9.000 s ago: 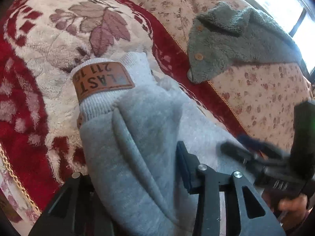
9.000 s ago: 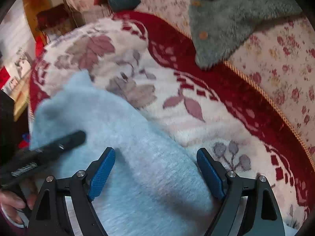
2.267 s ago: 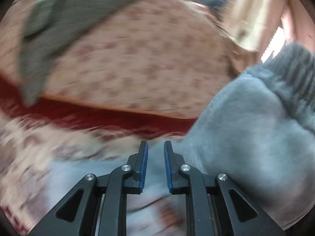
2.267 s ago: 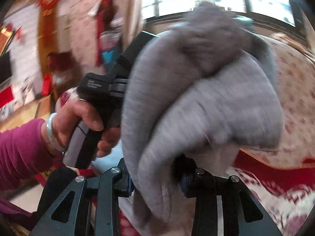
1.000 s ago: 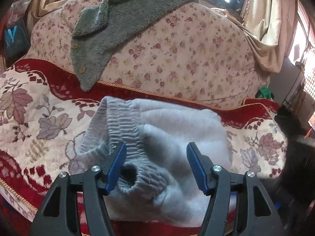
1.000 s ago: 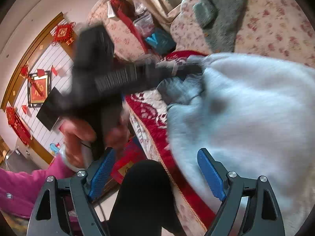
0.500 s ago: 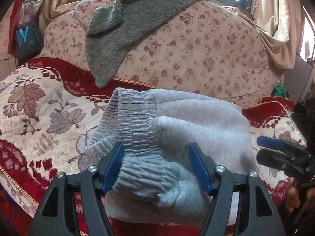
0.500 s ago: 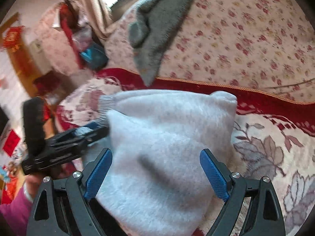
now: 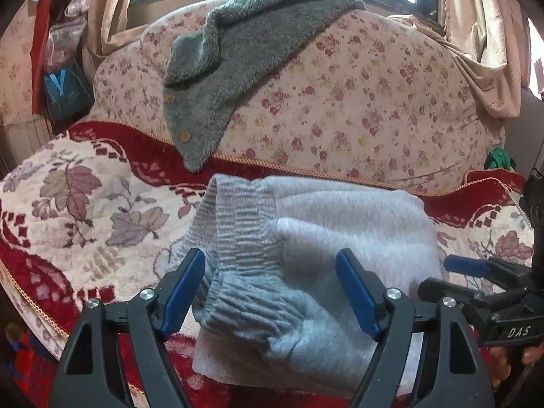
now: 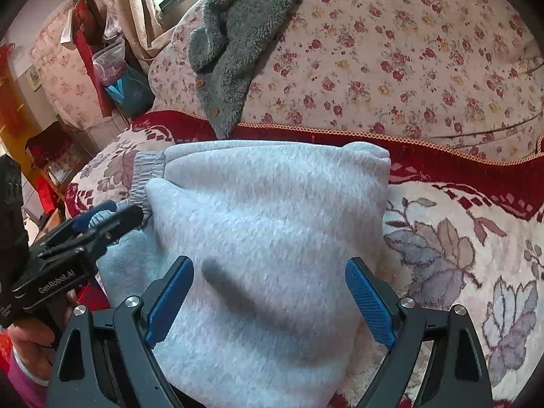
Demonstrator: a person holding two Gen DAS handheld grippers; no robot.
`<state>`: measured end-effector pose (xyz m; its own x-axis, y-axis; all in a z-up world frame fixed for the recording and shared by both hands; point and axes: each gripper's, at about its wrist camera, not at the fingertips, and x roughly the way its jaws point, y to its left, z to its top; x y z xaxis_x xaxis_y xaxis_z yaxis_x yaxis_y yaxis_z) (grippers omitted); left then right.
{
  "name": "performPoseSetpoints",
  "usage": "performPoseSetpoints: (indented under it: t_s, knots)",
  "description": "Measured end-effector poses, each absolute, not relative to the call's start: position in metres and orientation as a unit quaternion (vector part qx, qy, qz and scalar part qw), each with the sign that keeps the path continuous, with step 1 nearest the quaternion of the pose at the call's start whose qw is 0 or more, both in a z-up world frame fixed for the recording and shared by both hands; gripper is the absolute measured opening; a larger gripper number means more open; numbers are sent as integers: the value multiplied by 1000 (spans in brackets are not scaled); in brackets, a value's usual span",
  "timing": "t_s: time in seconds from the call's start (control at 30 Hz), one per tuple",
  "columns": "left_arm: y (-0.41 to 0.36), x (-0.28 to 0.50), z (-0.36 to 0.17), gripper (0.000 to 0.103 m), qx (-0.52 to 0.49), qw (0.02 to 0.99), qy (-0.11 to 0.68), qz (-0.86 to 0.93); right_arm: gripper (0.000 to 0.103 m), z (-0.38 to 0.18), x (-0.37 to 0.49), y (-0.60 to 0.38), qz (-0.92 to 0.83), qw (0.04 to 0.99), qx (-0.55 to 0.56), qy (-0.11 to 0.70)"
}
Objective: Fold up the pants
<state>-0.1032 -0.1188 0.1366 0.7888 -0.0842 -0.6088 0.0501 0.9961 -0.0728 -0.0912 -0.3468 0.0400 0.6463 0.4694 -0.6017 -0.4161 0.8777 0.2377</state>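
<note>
Pants (image 10: 265, 224) lie folded into a compact grey bundle on the patterned seat cover (image 10: 459, 238), toward its front edge. Ribbed waistband (image 9: 238, 238) and cuff sit on the bundle's left side; the folded edge runs along the right. Far edge of the bundle stops short of the red border and gold cord at the foot of the floral backrest (image 9: 357, 102). Bare cover shows to the left of the bundle in the left wrist view and to the right in the right wrist view. Grey fleece garment (image 9: 244, 51) hangs over the backrest, its tip just above the cord, apart from the pants.

My left gripper (image 9: 272, 292) is spread wide, blue pads either side of the waistband end, holding nothing. My right gripper (image 10: 268, 302) is likewise spread wide above the bundle's near right part, empty; it casts a shadow on the fleece. Each gripper shows at the edge of the other's view, beside the bundle.
</note>
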Motion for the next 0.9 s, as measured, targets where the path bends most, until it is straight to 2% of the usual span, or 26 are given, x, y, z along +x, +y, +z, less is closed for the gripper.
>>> performPoseSetpoints:
  t_s: [0.13, 0.27, 0.43, 0.67, 0.77, 0.9]
  knots:
    - [-116, -105, 144, 83, -33, 947, 319, -37, 94, 43, -95, -351, 245, 908, 40, 336]
    - [-108, -104, 146, 94, -62, 944, 319, -59, 98, 45, -94, -363, 244, 908, 47, 338]
    - [-97, -95, 133, 95, -91, 931, 346, -72, 102, 38, -86, -385, 231, 905, 73, 350]
    - [-86, -92, 101, 96, -78, 920, 379, -52, 103, 24, -76, -399, 231, 891, 104, 377]
    - [-75, -93, 94, 102, -86, 918, 384, -49, 103, 18, -72, -399, 238, 885, 110, 385]
    - [-68, -90, 88, 103, -96, 915, 386, -61, 103, 6, -64, -398, 248, 875, 124, 398]
